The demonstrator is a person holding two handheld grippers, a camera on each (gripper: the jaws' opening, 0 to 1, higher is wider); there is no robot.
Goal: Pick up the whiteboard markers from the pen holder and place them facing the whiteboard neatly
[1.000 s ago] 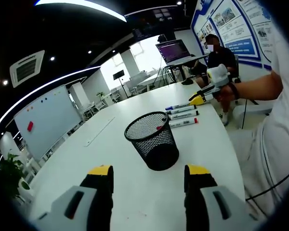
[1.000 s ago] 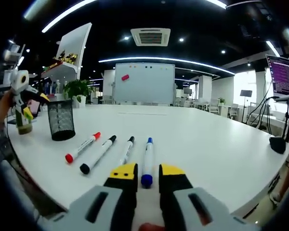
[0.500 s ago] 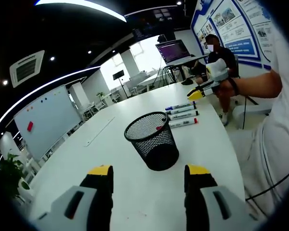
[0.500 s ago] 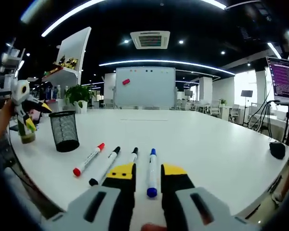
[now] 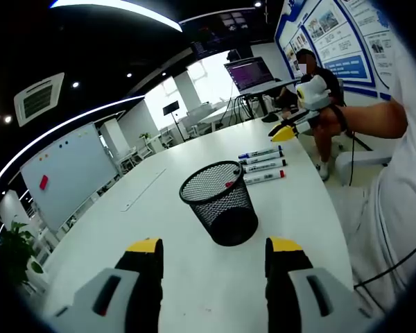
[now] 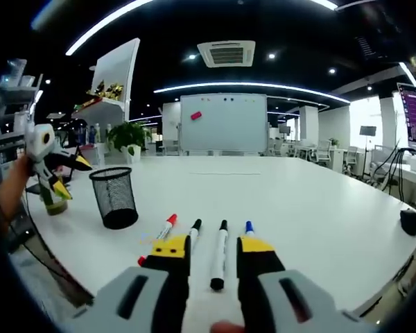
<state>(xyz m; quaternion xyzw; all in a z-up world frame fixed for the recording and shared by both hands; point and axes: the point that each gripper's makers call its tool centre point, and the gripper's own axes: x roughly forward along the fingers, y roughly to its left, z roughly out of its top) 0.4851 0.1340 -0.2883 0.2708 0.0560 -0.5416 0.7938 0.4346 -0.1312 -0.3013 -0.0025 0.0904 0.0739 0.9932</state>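
Pulling back and up, the right gripper point(image 6: 213, 251) has left the blue marker point(image 6: 249, 227) it was sitting over a second ago, and in the left gripper view it's now lifted above the far end of the row, jaws looking empty. Looks like that marker has been let go, so the placing part is probably done.

All four markers now lie side by side on the table point(image 6: 319, 208): red marker point(image 6: 163, 231), two black markers point(image 6: 220, 254), then the blue one. They're roughly parallel, long axes running toward the whiteboard point(image 6: 225, 123) at the far side of the room. From the right gripper view the row sits just past its jaw tips, with one black marker lining up with the gap between the jaws. Those jaws are parted a moderate amount and hold nothing.

The left gripper point(image 5: 211, 248) hasn't budged. Its jaws are spread wide, empty, hovering low over the table with the holder point(image 5: 219, 202) straight ahead of them, a bit apart. The mesh cup looks empty through the wire, though the bottom is dark, so that's a guess. The markers lie just beyond it, nearer the right gripper.
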